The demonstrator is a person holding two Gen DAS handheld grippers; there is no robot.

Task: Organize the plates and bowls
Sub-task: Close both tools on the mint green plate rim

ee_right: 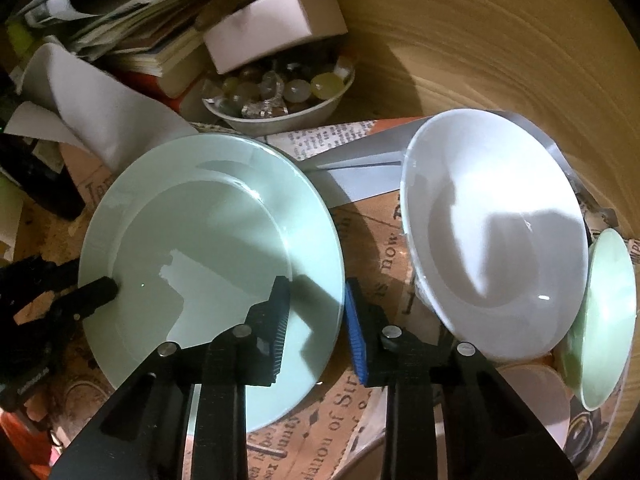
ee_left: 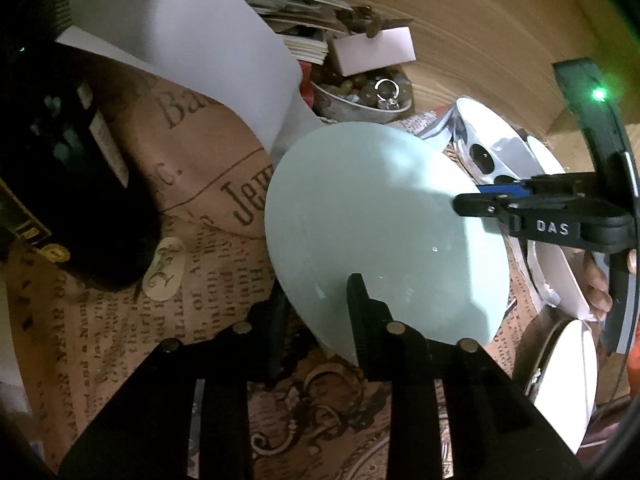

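Observation:
A pale green plate (ee_left: 380, 208) lies on the newsprint-patterned cover, and both grippers hold it at opposite rims. My left gripper (ee_left: 316, 292) straddles the near-left rim, one finger outside the edge and one on the plate's face, shut on it. In the right wrist view the same plate (ee_right: 208, 232) sits left of centre. My right gripper (ee_right: 317, 282), with blue pads, is shut over its right rim. The left gripper's finger (ee_right: 96, 288) shows on the far rim there. The right gripper's finger (ee_left: 472, 204) shows on the plate's right side in the left wrist view.
A white plate (ee_right: 492, 216) leans tilted to the right, with a small green bowl (ee_right: 608, 320) beside it. Behind stand a bowl of glass marbles (ee_right: 280, 96), a pale box (ee_right: 272, 28) and stacked books. A dark bottle (ee_left: 72, 160) and curled white paper (ee_left: 192, 48) are left.

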